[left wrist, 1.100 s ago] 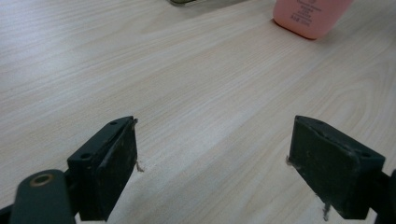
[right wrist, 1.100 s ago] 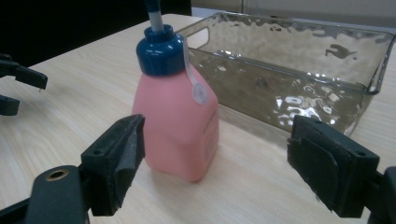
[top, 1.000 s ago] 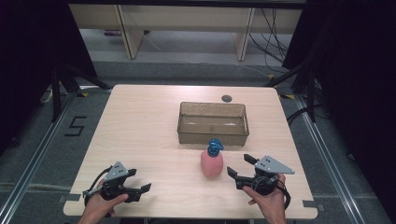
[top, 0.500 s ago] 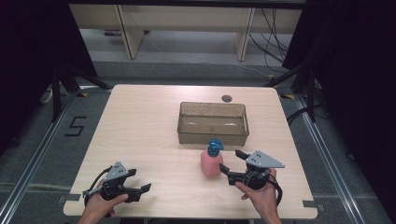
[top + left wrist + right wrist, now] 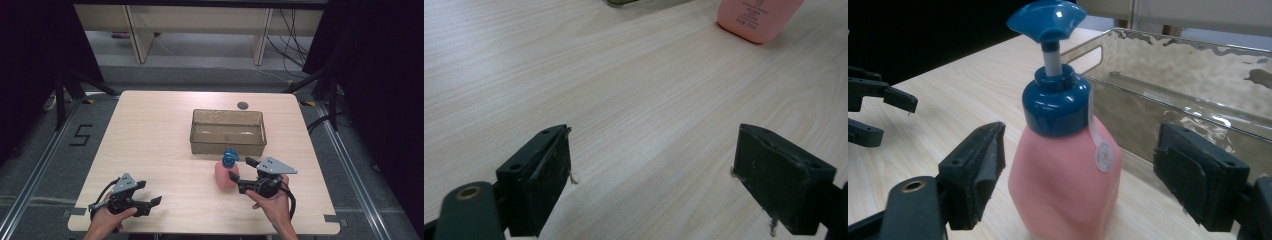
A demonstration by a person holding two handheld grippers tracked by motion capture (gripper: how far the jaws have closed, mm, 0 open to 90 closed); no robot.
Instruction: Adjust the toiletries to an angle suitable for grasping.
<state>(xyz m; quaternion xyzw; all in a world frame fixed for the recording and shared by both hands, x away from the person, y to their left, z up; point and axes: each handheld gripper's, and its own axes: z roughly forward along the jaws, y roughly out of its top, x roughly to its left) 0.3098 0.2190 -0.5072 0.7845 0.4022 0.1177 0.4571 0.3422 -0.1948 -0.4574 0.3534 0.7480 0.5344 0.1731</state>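
Observation:
A pink pump bottle (image 5: 225, 176) with a blue pump head stands upright on the wooden table (image 5: 150, 135), just in front of the clear bin. My right gripper (image 5: 242, 173) lies level at the bottle's right side, open. In the right gripper view its jaws straddle the bottle (image 5: 1063, 175), with a gap between each pad and the bottle's sides. My left gripper (image 5: 148, 193) rests open near the table's front left, with only bare wood between its pads (image 5: 544, 170). The bottle's base (image 5: 758, 19) shows far ahead in the left gripper view.
A clear rectangular plastic bin (image 5: 227, 146) sits behind the bottle at mid-table, with nothing in it; its wall (image 5: 1198, 95) is close behind the bottle. A small dark disc (image 5: 243, 105) lies near the far edge. My left gripper (image 5: 878, 115) shows far off in the right gripper view.
The right hand has slid its gripper leftward across the table up to the bottle, so the jaws now straddle it. The left gripper and the bottle have stayed in place.

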